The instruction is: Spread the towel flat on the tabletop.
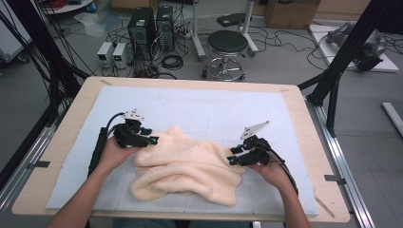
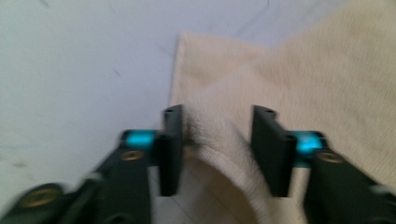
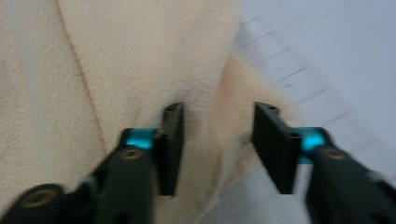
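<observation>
**Cream towel lies crumpled on the mat, both grippers set at its edges**

Pale blue matting (image 1: pixel 199 107) covers most of a light wooden table (image 1: pixel 76 109), and behind it a cabled floor is seen with 2 computer towers (image 1: pixel 152 28) and a round black stool (image 1: pixel 227 43).

On the near half of the mat a cream towel (image 1: pixel 185 166) is spread in a loose heap, bunched and creased, with several corners turned over. Judged from this, the work appears to be at an early stage: nothing is smoothed or folded yet, and the flattening and any folding are still to be done.

The left gripper (image 1: pixel 151 140) is held at the towel's left edge. In the left gripper view its jaws stand partly open, and a raised ridge of towel (image 2: pixel 219 135) lies between them. The left pad (image 2: pixel 172 140) is touching or nearly touching the cloth; a gap shows beside the right pad (image 2: pixel 271 144), so no squeeze is seen and the cloth is not judged to be gripped.

The right gripper (image 1: pixel 233 156) is held at the towel's right edge. In the right gripper view its jaws are likewise partly open, straddling a fold of towel (image 3: pixel 219 116) near a corner, with the mat (image 3: pixel 336 56) visible beyond. Whether the pads touch the cloth cannot be told through the blur, but the fold is not pinched.
</observation>
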A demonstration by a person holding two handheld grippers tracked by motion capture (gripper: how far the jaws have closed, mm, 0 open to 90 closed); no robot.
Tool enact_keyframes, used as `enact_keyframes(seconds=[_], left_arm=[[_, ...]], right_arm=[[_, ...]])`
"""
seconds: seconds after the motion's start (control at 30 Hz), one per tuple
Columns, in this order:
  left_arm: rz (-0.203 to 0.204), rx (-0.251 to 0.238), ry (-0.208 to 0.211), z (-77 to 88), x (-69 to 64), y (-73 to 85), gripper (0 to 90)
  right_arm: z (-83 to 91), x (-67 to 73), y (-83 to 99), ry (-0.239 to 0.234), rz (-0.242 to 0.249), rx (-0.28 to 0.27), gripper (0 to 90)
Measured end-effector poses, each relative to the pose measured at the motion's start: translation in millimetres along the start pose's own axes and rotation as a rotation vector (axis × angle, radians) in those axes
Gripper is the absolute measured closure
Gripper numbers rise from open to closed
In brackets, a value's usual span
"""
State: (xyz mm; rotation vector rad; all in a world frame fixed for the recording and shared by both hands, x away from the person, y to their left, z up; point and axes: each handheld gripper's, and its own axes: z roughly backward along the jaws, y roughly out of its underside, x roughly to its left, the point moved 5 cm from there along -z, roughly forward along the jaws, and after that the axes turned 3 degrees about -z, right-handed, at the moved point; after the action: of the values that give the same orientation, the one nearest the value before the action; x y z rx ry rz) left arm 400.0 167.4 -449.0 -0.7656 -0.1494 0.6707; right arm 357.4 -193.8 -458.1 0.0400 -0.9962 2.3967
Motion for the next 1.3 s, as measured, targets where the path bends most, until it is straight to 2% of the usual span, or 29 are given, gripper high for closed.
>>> enact_keyframes(seconds=[0.07, 0.1, 0.13, 0.17, 0.2, 0.23, 0.27, 0.3, 0.37, 0.43, 0.47, 0.53, 0.57, 0.63, 0.67, 0.73, 0.77, 0.83, 0.87, 0.9, 0.93, 0.97, 1.03, 1.07, 1.1, 1.13, 1.17, 1.23, 1.3], left_arm=[[-0.002, 0.014, 0.017, -2.8, -1.2, 2.2, 81.0], [-0.009, 0.013, 0.020, -4.6, -2.8, 2.9, 83.4], [-0.020, 0.013, 0.009, -4.6, -4.3, 2.3, 83.4], [-0.032, 0.006, -0.007, -2.8, -4.9, 0.8, 84.8], [-0.035, -0.013, -0.020, -0.9, -5.1, -1.0, 84.9], [-0.030, -0.087, -0.061, 10.3, -3.3, -7.7, 84.9], [-0.019, -0.112, -0.076, 15.5, -1.9, -10.1, 84.9], [-0.008, -0.147, -0.095, 23.0, -0.2, -14.0, 84.8], [0.010, -0.237, -0.123, 40.3, 0.9, -21.1, 84.7], [0.005, -0.296, -0.142, 56.9, -0.6, -25.4, 84.5], [0.005, -0.296, -0.142, 56.9, -0.6, -25.4, 84.5], [-0.018, -0.316, -0.131, 67.8, -7.5, -22.9, 84.5], [-0.054, -0.269, -0.118, 69.6, -16.5, -9.8, 84.5], [-0.059, -0.255, -0.107, 68.9, -20.1, -3.7, 84.5], [-0.071, -0.209, -0.083, 64.1, -28.2, 16.3, 84.5], [-0.057, -0.162, -0.028, 57.8, -35.2, 38.5, 84.5], [-0.057, -0.162, -0.028, 57.8, -35.2, 38.5, 84.5], [-0.048, -0.096, 0.024, 48.8, -43.2, 66.0, 84.2], [-0.048, -0.096, 0.024, 48.8, -43.2, 66.0, 83.8], [-0.044, -0.086, 0.045, 46.8, -45.4, 71.9, 83.0], [-0.042, -0.088, 0.048, 46.0, -46.6, 72.9, 81.5], [-0.042, -0.088, 0.048, 46.0, -46.6, 72.9, 79.2], [-0.041, -0.086, 0.044, 47.1, -44.7, 67.7, 72.0], [-0.040, -0.088, 0.037, 47.7, -43.9, 64.6, 72.0], [-0.042, -0.095, 0.030, 49.5, -42.6, 61.2, 65.0], [-0.036, -0.119, 0.025, 54.0, -40.5, 53.9, 62.2], [-0.036, -0.119, 0.025, 54.0, -40.5, 53.9, 59.7], [-0.020, -0.168, 0.020, 59.3, -36.5, 43.8, 58.1], [-0.010, -0.182, 0.011, 61.6, -30.7, 35.6, 57.3]], right_arm=[[-3.3, 1.6, 1.6, -0.039, 0.010, 0.017, 83.8], [-2.1, 1.5, -0.1, -0.016, 0.030, 0.016, 86.2], [-2.1, 1.5, -0.1, -0.016, 0.030, 0.016, 86.2], [3.6, -1.2, -5.8, 0.035, 0.031, -0.009, 87.0], [6.1, -3.4, -8.8, 0.060, 0.034, -0.021, 87.2], [10.6, -5.7, -12.9, 0.092, 0.032, -0.035, 87.3], [17.4, -8.9, -19.2, 0.136, 0.036, -0.058, 87.6], [22.5, -9.9, -23.6, 0.160, 0.034, -0.078, 87.6], [38.1, -12.3, -36.5, 0.228, 0.040, -0.142, 87.7], [54.1, -9.1, -48.6, 0.282, 0.050, -0.210, 87.6], [60.3, -6.4, -53.3, 0.292, 0.062, -0.236, 87.7], [65.4, -1.1, -56.8, 0.292, 0.074, -0.254, 87.7], [65.3, 7.6, -55.4, 0.284, 0.108, -0.235, 87.4], [57.3, 15.4, -46.8, 0.261, 0.122, -0.190, 87.2], [48.5, 20.7, -37.9, 0.234, 0.123, -0.142, 87.1], [35.5, 27.2, -22.2, 0.210, 0.140, -0.079, 87.1], [31.3, 29.4, -16.3, 0.186, 0.130, -0.067, 87.1], [19.6, 34.8, -0.2, 0.135, 0.111, -0.027, 87.0], [16.1, 36.3, 4.5, 0.124, 0.106, -0.011, 87.0], [16.1, 36.3, 4.5, 0.124, 0.106, -0.011, 87.0], [8.3, 37.2, 13.8, 0.104, 0.101, 0.023, 86.6], [7.9, 36.6, 14.7, 0.104, 0.101, 0.024, 86.0], [11.3, 33.6, 12.0, 0.098, 0.078, 0.000, 80.5], [11.3, 33.6, 12.0, 0.098, 0.078, 0.000, 80.5], [15.8, 31.6, 7.7, 0.084, 0.058, -0.016, 75.1], [17.9, 30.7, 4.8, 0.091, 0.059, -0.027, 71.6], [19.5, 29.3, 2.2, 0.100, 0.061, -0.035, 70.1], [23.6, 25.7, -5.8, 0.117, 0.057, -0.051, 67.1], [24.5, 23.4, -8.6, 0.127, 0.063, -0.059, 66.0]])
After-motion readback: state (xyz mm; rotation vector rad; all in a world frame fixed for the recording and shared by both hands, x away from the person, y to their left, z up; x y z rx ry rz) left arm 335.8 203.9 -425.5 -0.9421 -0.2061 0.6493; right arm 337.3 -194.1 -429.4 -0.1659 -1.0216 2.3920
